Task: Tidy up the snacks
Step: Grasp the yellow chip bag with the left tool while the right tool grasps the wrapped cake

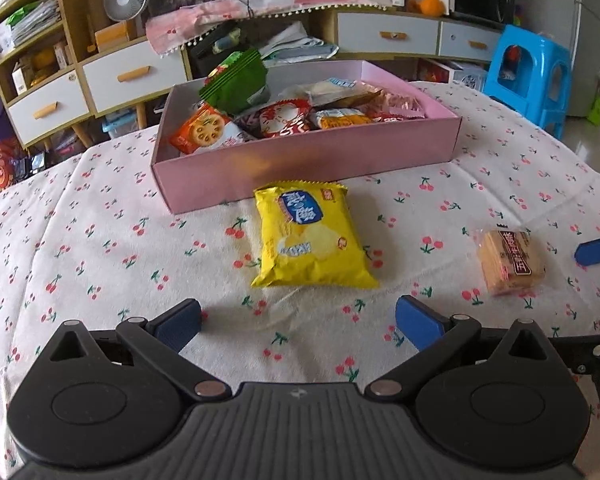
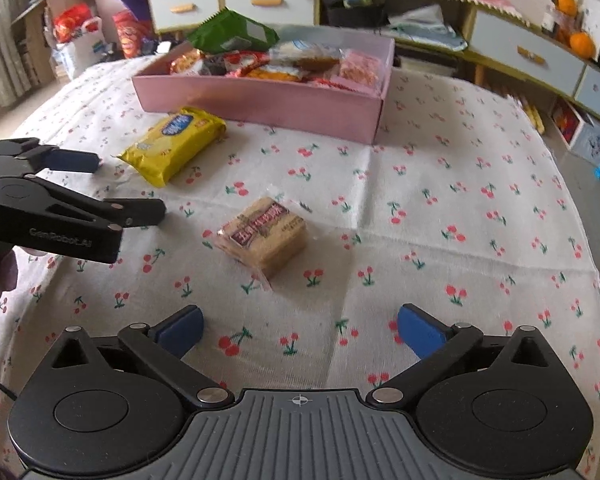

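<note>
Two snacks lie loose on the cherry-print tablecloth (image 1: 100, 208): a yellow packet (image 1: 310, 238) just near of the pink box (image 1: 308, 160), and a wafer pack (image 2: 262, 234) further right, apart from it. The box already holds many packets. The left gripper (image 1: 298, 320) faces the yellow packet, jaws wide, holding nothing. The right gripper (image 2: 300, 330) faces the wafer pack, jaws fully spread, empty. Judged step: approach for pickup. Next, each gripper needs to descend, straddle its packet and close.
</note>
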`<state>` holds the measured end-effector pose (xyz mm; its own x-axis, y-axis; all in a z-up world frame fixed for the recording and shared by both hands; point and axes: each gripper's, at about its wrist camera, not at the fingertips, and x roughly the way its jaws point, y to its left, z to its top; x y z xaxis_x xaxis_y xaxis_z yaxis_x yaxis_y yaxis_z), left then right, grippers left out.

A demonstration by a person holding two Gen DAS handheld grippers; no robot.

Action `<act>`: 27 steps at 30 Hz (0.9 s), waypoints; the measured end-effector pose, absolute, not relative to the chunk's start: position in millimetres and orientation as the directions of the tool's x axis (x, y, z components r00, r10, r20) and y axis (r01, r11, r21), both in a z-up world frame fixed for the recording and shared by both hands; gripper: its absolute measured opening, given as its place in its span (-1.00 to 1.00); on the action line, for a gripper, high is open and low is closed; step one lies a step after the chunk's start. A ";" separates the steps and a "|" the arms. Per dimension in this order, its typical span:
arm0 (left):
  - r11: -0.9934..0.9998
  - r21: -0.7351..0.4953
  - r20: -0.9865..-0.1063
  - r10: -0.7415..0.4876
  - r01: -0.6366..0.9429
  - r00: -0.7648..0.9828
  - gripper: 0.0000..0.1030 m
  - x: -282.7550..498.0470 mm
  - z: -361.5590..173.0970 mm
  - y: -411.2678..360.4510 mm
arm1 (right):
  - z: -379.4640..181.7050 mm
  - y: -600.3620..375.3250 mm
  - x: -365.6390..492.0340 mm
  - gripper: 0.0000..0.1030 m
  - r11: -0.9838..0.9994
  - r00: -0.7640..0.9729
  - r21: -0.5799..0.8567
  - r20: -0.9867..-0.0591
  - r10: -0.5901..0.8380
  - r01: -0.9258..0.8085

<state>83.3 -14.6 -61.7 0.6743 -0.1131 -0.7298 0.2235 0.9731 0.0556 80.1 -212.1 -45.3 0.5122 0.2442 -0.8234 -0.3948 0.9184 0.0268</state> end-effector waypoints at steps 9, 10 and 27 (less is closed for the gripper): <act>0.978 0.044 -0.723 -0.108 0.202 0.682 1.00 93.7 -61.6 -19.3 | -45.2 -200.9 96.5 1.00 0.920 0.508 0.024 -0.828 0.238 -0.391; 0.980 0.043 -0.723 -0.106 0.197 0.682 1.00 95.4 -61.2 -19.8 | -45.1 -199.5 98.3 1.00 0.921 0.506 0.024 -0.830 0.235 -0.388; 0.989 0.003 -0.717 -0.100 0.147 0.689 0.26 105.8 -51.1 -11.9 | -41.9 -189.3 112.4 0.98 0.952 0.485 0.015 -0.858 0.169 -0.305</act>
<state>105.8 -11.9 -51.1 0.6895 -0.0997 -0.7174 0.1465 0.9892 0.0033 112.4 -189.3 -41.9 0.4848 0.1690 -0.8581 -0.3047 0.9523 0.0154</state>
